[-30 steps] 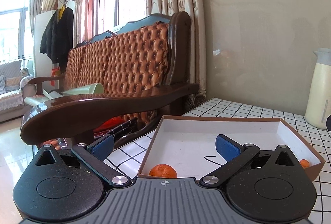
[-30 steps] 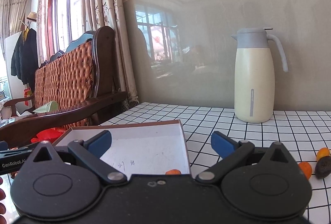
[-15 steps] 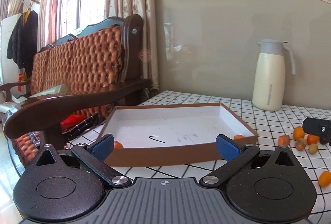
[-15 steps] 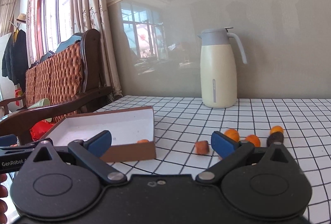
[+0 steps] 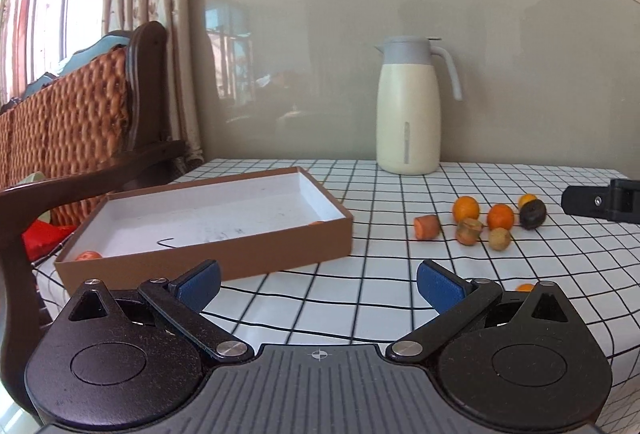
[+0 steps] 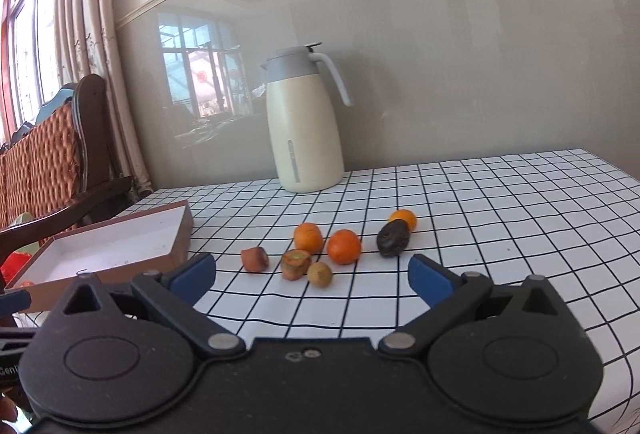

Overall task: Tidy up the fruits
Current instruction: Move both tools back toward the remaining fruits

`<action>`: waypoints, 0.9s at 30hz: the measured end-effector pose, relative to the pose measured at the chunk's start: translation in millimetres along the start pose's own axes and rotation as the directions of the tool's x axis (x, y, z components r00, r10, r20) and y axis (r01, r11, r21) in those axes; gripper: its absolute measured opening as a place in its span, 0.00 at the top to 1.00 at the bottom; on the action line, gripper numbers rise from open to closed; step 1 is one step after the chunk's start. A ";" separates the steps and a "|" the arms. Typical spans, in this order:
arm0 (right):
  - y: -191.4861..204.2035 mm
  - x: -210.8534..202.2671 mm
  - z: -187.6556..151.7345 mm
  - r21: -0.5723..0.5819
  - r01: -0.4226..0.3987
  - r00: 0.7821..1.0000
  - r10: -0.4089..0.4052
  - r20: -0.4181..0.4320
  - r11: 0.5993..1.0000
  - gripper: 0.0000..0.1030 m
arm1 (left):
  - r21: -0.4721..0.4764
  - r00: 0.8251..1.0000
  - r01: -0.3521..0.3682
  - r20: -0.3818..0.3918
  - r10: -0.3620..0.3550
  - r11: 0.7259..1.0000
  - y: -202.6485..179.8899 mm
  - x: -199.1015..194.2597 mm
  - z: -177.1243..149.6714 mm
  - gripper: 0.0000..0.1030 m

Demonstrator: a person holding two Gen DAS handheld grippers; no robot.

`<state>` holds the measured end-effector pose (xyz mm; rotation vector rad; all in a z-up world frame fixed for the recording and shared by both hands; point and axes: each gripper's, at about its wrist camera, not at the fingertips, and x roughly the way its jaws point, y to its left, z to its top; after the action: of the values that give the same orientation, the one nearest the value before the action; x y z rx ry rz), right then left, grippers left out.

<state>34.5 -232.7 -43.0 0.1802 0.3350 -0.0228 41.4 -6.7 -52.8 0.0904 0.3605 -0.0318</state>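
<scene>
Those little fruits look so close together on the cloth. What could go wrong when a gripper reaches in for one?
The right gripper is open and empty, facing a tight cluster. Closing on the small brownish fruit could knock the cut piece beside it. The round oranges might roll across the checked tablecloth if nudged. The box is shallow, so a dropped fruit may bounce out.

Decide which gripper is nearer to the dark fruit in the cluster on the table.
Right. The right gripper faces the cluster, with the dark fruit just beyond its fingertips. The left gripper sits further back, nearer the box, with the fruit off to its right.
</scene>
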 end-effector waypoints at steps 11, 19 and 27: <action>-39.5 -2.0 -4.2 0.047 0.084 0.996 -0.084 -0.007 0.995 0.06 | 0.070 0.991 0.134 -0.030 -0.132 0.989 -65.3 3.7 -8.3 0.00; -55.5 -6.3 -4.1 0.067 0.113 0.994 -0.113 -0.004 0.991 0.06 | 0.134 0.985 0.170 -0.064 -0.163 0.976 -106.9 11.0 -17.1 0.00; -66.2 -3.3 -5.3 0.082 0.125 0.992 -0.124 -0.010 0.989 0.06 | 0.204 0.994 0.103 -0.057 -0.094 0.974 -124.1 33.8 -20.8 0.00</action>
<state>26.3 -296.9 -58.2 0.2408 0.3503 -0.1600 59.9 -128.9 -94.4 0.2792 0.4080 -0.1657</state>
